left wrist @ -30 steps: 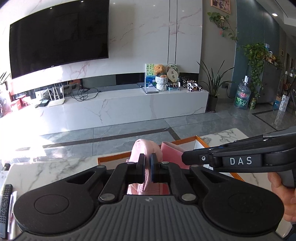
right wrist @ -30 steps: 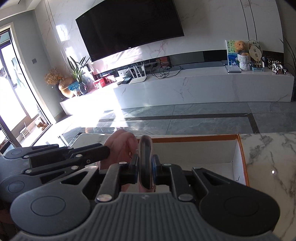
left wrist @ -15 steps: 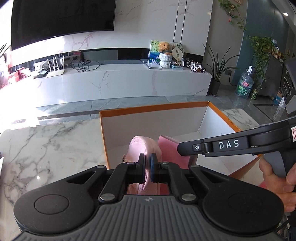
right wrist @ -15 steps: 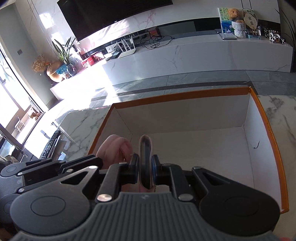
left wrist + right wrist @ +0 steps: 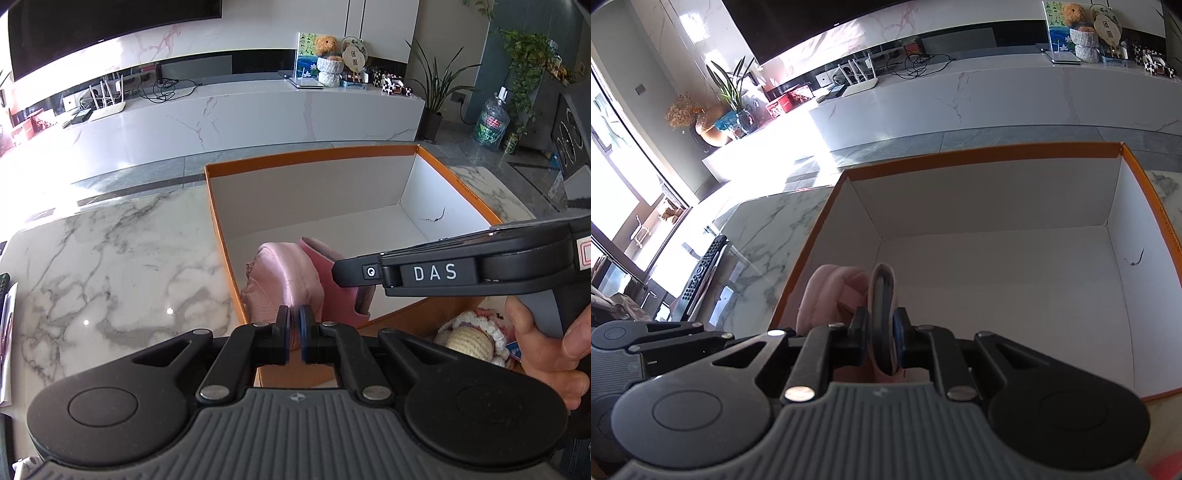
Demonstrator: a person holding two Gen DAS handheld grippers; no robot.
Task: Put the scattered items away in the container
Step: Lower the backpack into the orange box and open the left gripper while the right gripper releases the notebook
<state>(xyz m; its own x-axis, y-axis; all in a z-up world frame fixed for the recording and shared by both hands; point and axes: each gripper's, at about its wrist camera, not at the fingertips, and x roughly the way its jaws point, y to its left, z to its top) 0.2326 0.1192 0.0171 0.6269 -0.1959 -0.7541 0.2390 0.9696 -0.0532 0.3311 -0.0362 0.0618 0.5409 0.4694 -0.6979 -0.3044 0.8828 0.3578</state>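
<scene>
- Left hand-held gripper (image 5: 294,334): jaws clenched on the satin upper of a pink slipper (image 5: 284,284). The slipper hangs ahead of the fingertips, just inside the near left corner of the box.
- Right hand-held gripper (image 5: 882,341): jaws clamped on the sole edge of a second pink slipper (image 5: 882,295), which stands on edge between the pads. Its partner slipper sits just to the left of these fingers.
- In the left wrist view the right tool crosses in from the right, with the person's hand (image 5: 546,343) wrapped round its grip.
- Change noted: a second ago both grippers were held high, with the room's floor and the television wall filling the views and only a strip of the box rim showing. Both have since tipped downward and lowered, so that the orange-edged box (image 5: 997,153) now lies directly ahead of and beneath the fingertips. The grips themselves have not altered.
- Box interior ahead of the grippers: white floor, bare apart from a small dark mark on the right wall.
- Marble counter (image 5: 122,258) lies to the left of the box; a remote control (image 5: 701,275) rests at its far left edge.
- A crocheted item (image 5: 469,339) lies below the right tool, outside the box's near wall; it appears still to be collected.
- Assessment: both slippers look positioned for release; letting go is the outstanding step.
</scene>
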